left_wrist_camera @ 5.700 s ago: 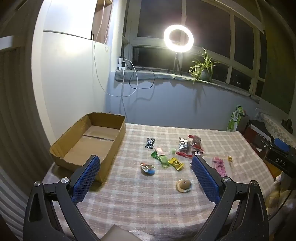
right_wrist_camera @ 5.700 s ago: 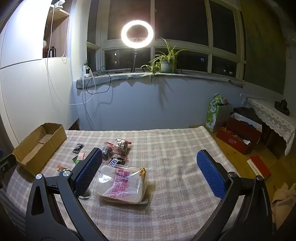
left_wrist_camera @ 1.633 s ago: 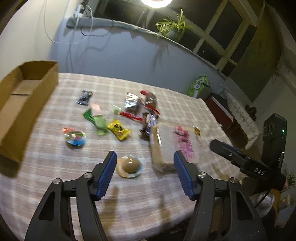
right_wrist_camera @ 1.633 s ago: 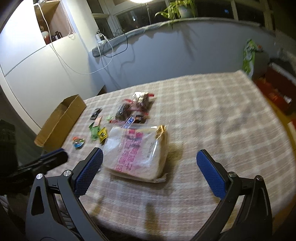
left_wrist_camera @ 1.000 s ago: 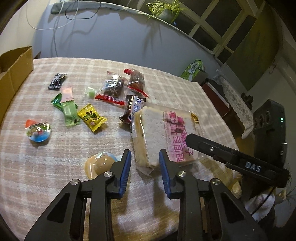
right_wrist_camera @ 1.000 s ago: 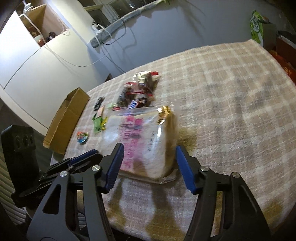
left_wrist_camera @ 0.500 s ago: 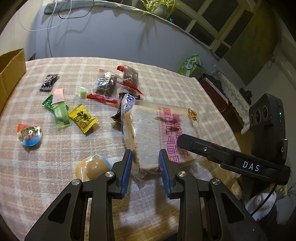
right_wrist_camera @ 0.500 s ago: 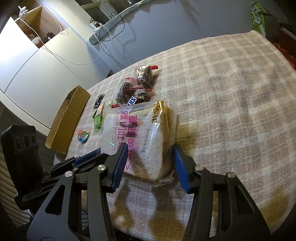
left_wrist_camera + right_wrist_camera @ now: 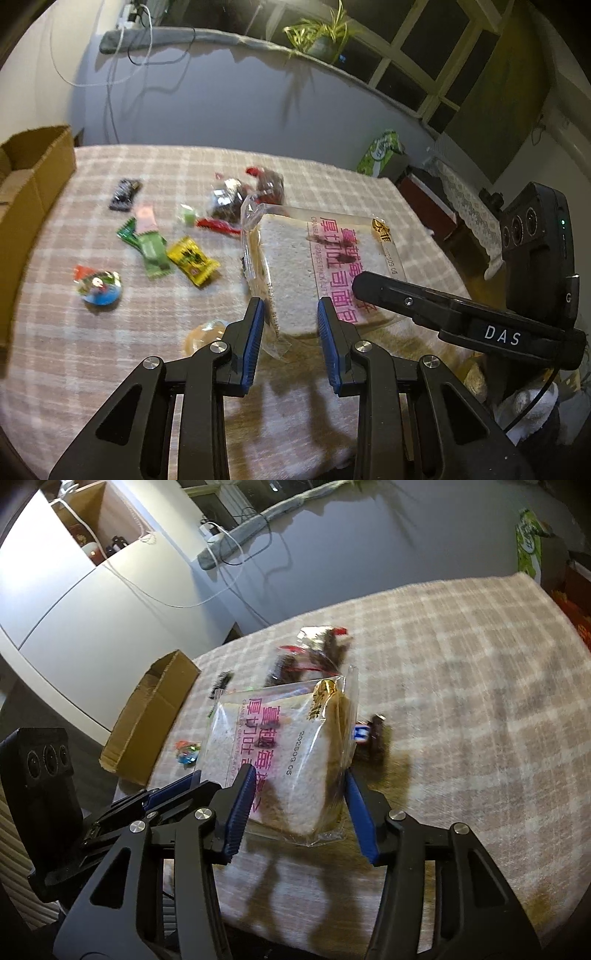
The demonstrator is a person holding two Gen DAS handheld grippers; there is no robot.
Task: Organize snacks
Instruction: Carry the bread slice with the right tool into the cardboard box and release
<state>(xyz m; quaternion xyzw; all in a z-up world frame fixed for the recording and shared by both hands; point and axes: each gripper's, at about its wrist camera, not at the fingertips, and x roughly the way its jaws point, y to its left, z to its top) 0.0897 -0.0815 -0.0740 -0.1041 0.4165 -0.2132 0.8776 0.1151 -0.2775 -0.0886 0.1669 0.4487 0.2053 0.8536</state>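
Observation:
A clear bag of sliced bread (image 9: pixel 317 266) with pink lettering is held up off the checked tablecloth (image 9: pixel 92 332), tilted. My left gripper (image 9: pixel 290 321) is shut on its near left corner. My right gripper (image 9: pixel 299 805) is shut on its other near edge; the bag also shows in the right wrist view (image 9: pixel 284 753). The right gripper's black arm (image 9: pixel 461 317) shows in the left view. A chocolate bar (image 9: pixel 369 738) lies where the bag was.
An open cardboard box (image 9: pixel 151 716) stands at the table's left edge, also in the left wrist view (image 9: pixel 26 192). Small snacks lie scattered: yellow packet (image 9: pixel 192 260), green packet (image 9: pixel 147 245), round jelly cup (image 9: pixel 98 288), dark wrapped bags (image 9: pixel 243 195), a pudding cup (image 9: pixel 203 332).
Both grippers have closed on the bread bag and lifted it off the cloth, uncovering the chocolate bar beneath.

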